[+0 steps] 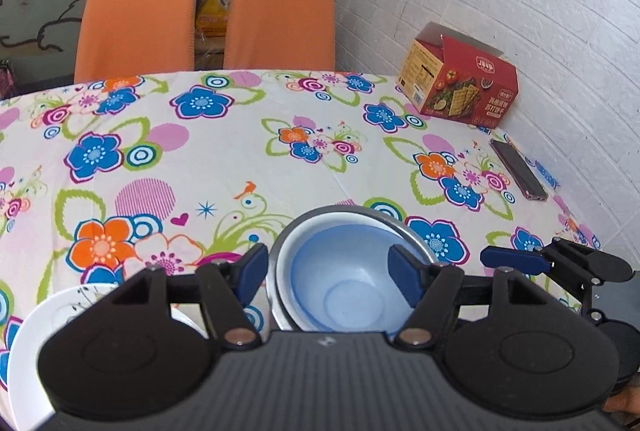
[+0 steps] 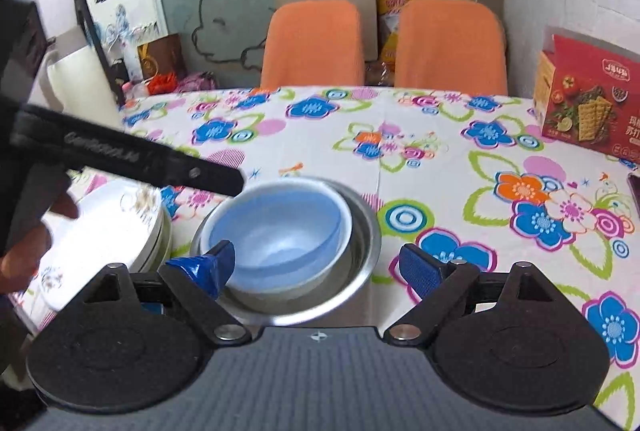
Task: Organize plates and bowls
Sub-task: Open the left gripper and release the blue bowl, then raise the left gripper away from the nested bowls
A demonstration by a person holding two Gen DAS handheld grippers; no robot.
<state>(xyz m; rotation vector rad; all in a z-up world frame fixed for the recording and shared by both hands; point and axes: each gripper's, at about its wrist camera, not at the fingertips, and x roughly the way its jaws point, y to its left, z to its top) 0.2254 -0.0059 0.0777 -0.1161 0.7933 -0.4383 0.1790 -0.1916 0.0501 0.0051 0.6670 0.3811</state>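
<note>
A blue bowl (image 1: 344,283) sits nested inside a white bowl (image 1: 286,263), which rests in a steel bowl (image 1: 384,217) on the flowered tablecloth. My left gripper (image 1: 328,279) hovers open over this stack, its blue pads on either side of the blue bowl without touching it. The right wrist view shows the same blue bowl (image 2: 280,227) in the steel bowl (image 2: 362,231), with my right gripper (image 2: 324,271) open just in front of it. A stack of white plates (image 2: 108,223) stands left of the bowls, and the top plate (image 1: 36,335) appears at lower left in the left wrist view.
A red cracker box (image 1: 460,83) stands at the table's far right beside the white brick wall, and a phone (image 1: 520,169) lies nearer. Two orange chairs (image 1: 208,19) stand beyond the far edge. A hand (image 2: 28,239) holds the left gripper's handle at left.
</note>
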